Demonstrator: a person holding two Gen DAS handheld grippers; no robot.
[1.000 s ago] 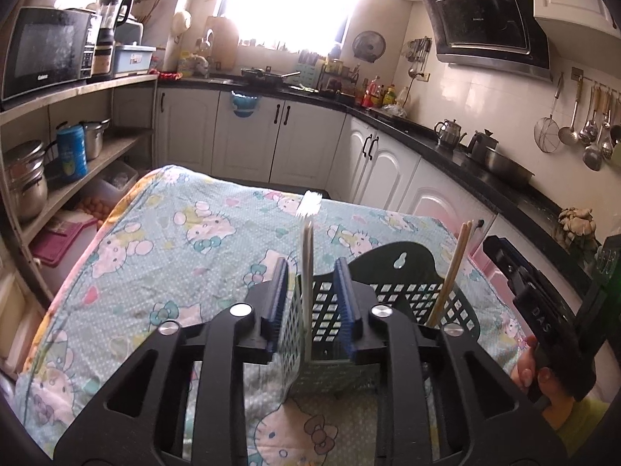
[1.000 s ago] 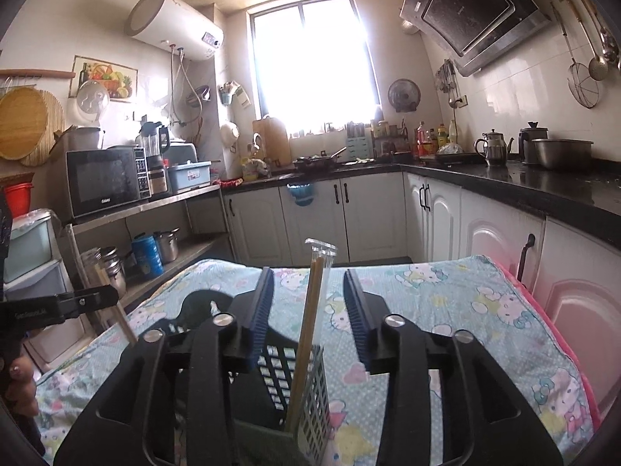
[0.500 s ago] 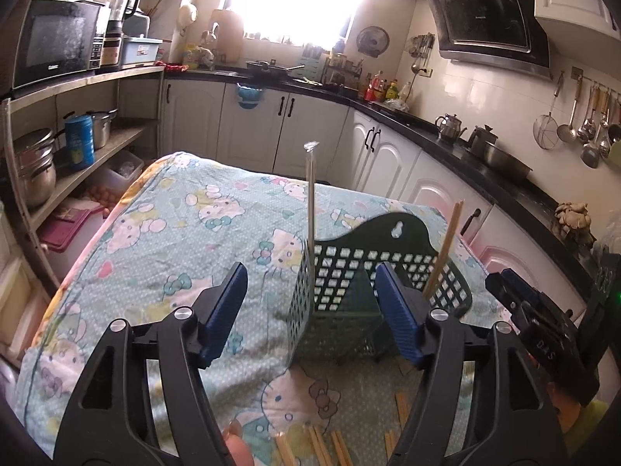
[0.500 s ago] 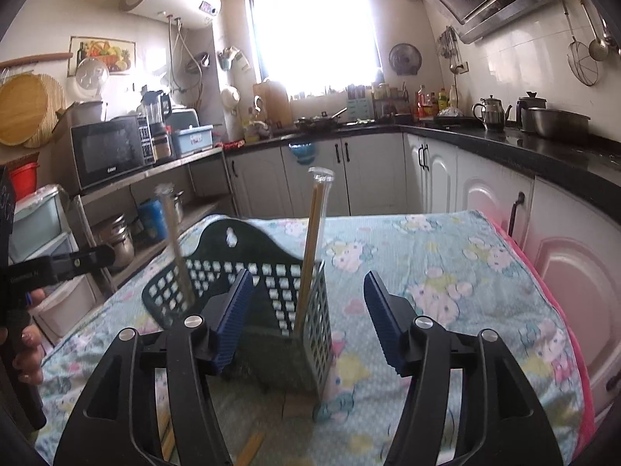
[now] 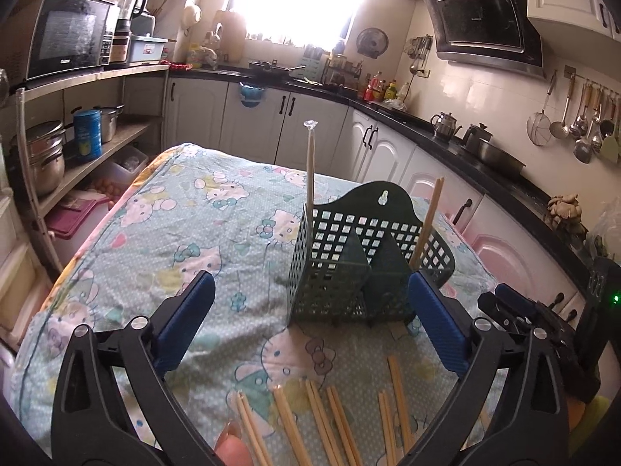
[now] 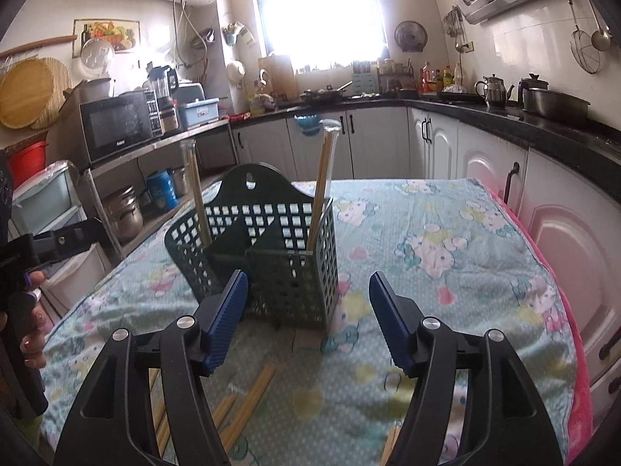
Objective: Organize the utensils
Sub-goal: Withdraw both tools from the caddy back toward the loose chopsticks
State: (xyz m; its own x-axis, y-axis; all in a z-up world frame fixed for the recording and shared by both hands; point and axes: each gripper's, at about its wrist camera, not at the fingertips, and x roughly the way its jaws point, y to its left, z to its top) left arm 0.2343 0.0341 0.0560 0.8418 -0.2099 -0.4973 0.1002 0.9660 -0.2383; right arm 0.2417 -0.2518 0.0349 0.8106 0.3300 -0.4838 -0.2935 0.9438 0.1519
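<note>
L gripper (image 5: 310, 324) w/ fingers (image 5: 185, 320) spread wide, just been opening, nothing btwn pads. Pointed at green utensil basket (image 5: 341, 272) standing upright on counter (image 5: 163, 233) covered w/ cartoon-cat cloth. Basket split into compartments by inner dividers; tall back panel w/ hanging hole. One wrapped chopstick pair (image 5: 309, 171) stood near-vertical in basket's left compartment in the left wrist view, clear wrapper tip sticking above. Second pair, bare wood chopsticks (image 5: 427, 221), leaned at a tilt in the right-side compartment. Loose chopsticks (image 5: 330, 415) lay scattered flat on the cloth near the camera, in front of basket, apart from it. Fingertip of a hand (image 5: 233, 448) seen at bottom edge.

R gripper (image 6: 308, 318) also w/ fingers (image 6: 229, 316) apart, just been opening, empty btwn pads; basket (image 6: 287, 268) just beyond fingertips, not touched. From right wrist view: one wrapped pair (image 6: 320, 190) upright in the right compartment, other pair (image 6: 196, 202) in the curved left section. More loose chopsticks (image 6: 248, 400) on cloth below the left finger. L hand (image 6: 31, 318) gripping the other tool's handle at left edge.

Kitchen bkgd: microwave (image 5: 70, 35) on shelf, range hood (image 5: 481, 19), kettle (image 6: 493, 89).
</note>
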